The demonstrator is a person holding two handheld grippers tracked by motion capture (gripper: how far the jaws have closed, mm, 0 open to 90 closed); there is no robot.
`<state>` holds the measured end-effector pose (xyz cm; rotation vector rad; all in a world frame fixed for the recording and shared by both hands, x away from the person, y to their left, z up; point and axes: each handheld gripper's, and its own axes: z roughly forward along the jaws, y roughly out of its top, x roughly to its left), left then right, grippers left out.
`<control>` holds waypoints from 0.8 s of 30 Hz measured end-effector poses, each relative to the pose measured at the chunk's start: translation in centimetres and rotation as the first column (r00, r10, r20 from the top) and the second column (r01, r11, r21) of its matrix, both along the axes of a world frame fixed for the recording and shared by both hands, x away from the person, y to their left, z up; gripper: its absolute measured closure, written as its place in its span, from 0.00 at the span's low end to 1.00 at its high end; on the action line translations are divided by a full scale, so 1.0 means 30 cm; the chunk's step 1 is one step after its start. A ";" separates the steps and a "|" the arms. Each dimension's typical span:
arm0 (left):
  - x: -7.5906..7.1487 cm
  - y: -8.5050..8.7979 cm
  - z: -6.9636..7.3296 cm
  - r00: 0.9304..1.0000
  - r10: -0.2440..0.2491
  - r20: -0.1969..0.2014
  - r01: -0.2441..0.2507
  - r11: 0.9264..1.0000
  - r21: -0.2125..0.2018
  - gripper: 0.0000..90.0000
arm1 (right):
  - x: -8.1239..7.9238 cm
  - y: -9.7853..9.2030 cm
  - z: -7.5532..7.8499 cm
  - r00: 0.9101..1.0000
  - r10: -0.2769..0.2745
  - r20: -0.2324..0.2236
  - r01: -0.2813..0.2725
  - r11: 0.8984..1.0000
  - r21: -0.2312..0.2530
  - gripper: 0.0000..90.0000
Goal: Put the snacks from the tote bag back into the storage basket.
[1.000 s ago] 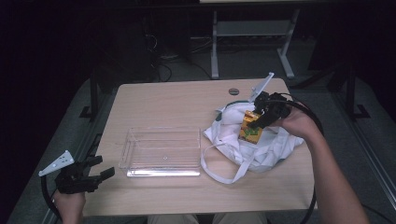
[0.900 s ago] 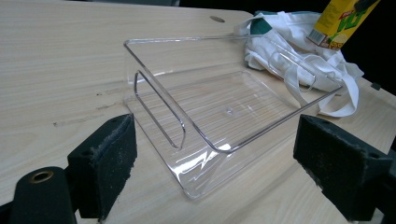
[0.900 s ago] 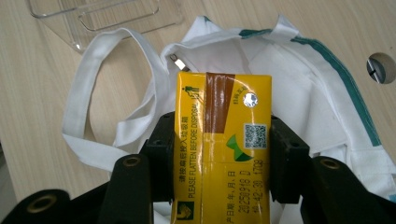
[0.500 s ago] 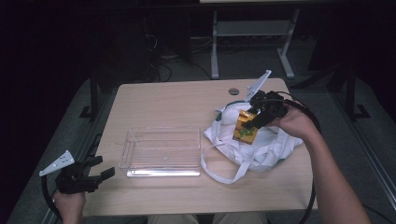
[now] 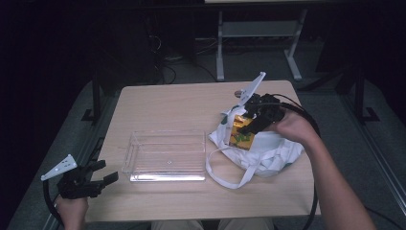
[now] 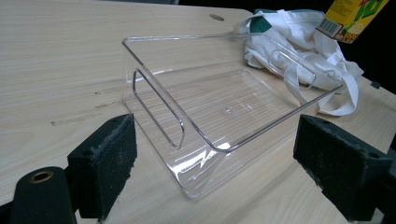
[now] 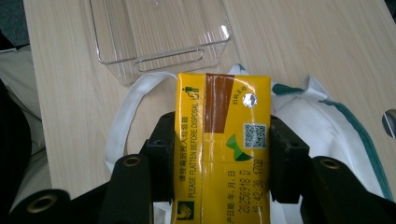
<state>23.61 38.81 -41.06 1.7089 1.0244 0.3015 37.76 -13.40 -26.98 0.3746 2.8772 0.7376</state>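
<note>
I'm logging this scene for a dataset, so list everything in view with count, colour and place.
Table: one, light wood, centre of the high view.
Tray: one, clear plastic, empty, on the table's front left part.
Cloth bag: one, white with green trim, crumpled on the table, right of the tray.
Drink carton: one, yellow, held above the bag.
Metal stand: one, grey, on the floor beyond the table.
Right tool: one, black, shut on the drink carton.
Left tool: one, black, jaws open, at the table's front left edge, facing the tray.

Yellow drink carton (image 7: pixel 222 140) held above white bag (image 5: pixel 268 151), beside clear empty tray (image 5: pixel 165 155).
</note>
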 end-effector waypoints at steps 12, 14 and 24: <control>0.000 0.006 -0.001 1.000 0.004 0.006 -0.004 1.000 0.001 0.14 | -0.024 0.078 0.030 0.998 0.058 0.014 -0.059 0.998 0.011 0.58; 0.000 0.005 -0.001 1.000 0.004 0.006 -0.004 1.000 0.001 0.14 | -0.025 0.081 0.031 0.998 0.065 0.019 -0.065 0.998 0.009 0.58; 0.001 -0.002 0.001 1.000 0.000 0.004 0.000 1.000 0.010 0.14 | -0.045 0.145 0.044 0.995 0.098 0.023 -0.099 0.995 0.017 0.58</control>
